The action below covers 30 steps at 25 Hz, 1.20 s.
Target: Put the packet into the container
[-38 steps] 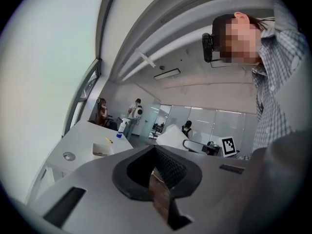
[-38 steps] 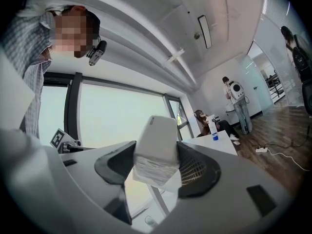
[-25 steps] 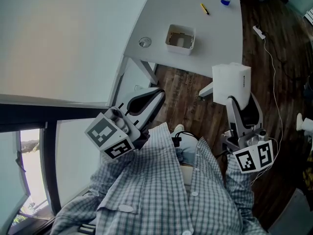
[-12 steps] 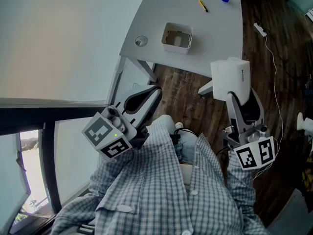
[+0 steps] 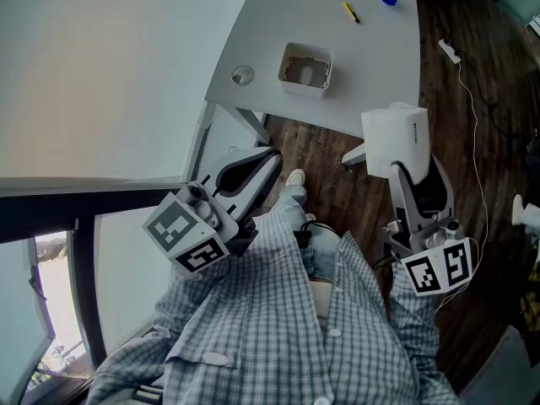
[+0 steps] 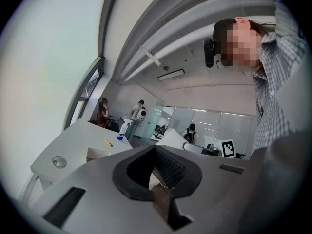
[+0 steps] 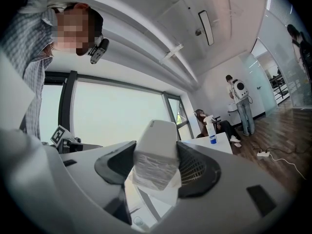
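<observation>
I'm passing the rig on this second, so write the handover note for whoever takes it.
Right gripper: jaws shut on the white packet, held in the air over the wooden floor, short of the table.
Left gripper: jaws together, nothing between them, held near the body.
Container: open-topped, on the table near its front edge, ahead and left of the packet.
Done: packet is in the grasp.
Left: carry it over the container, lower it in, open the jaws.
</observation>
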{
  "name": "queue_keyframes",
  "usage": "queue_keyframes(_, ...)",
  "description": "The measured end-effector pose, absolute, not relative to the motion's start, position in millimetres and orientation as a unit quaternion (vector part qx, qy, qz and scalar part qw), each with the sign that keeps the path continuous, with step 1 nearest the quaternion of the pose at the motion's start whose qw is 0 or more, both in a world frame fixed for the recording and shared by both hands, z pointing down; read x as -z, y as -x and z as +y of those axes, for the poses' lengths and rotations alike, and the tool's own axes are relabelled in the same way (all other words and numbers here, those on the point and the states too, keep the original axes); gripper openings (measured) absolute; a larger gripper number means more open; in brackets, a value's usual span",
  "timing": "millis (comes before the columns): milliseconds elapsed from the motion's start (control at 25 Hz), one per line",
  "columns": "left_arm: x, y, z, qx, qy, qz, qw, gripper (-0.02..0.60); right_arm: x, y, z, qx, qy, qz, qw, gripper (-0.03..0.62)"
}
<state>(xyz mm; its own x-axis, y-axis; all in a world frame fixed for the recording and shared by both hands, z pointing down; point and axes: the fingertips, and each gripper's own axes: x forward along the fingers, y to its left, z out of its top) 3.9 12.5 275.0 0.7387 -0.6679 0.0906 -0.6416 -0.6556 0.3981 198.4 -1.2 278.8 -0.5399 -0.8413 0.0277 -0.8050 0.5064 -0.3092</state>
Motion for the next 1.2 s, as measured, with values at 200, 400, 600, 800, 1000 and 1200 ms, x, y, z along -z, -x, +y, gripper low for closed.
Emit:
queue_keyframes(200,-275,-5,5,0.031,-0.913,-0.352,0.204,0.008,-276,-197,-5,0.138,0.481,0.864,0.063,0.259)
queue_keyframes(400,-281,-11,-32,0.022,-0.914,-0.342,0.216,0.008,-283,-199,-36,0.153,0.487,0.858,0.057,0.259)
queue_keyframes(600,-282,-13,-55,0.015,-0.916,-0.334,0.22,0.008,-286,-198,-56,0.158,0.49,0.856,0.052,0.259)
queue_keyframes(800,-283,-11,-79,0.013,-0.917,-0.33,0.223,0.008,-288,-192,-76,0.154,0.488,0.858,0.043,0.259)
queue_keyframes(1000,-284,-4,-100,0.015,-0.918,-0.328,0.224,0.008,-291,-181,-96,0.154,0.485,0.86,0.037,0.259)
queue_keyframes(1200,-283,9,-121,0.016,-0.915,-0.332,0.227,0.008,-293,-167,-119,0.151,0.48,0.864,0.025,0.259)
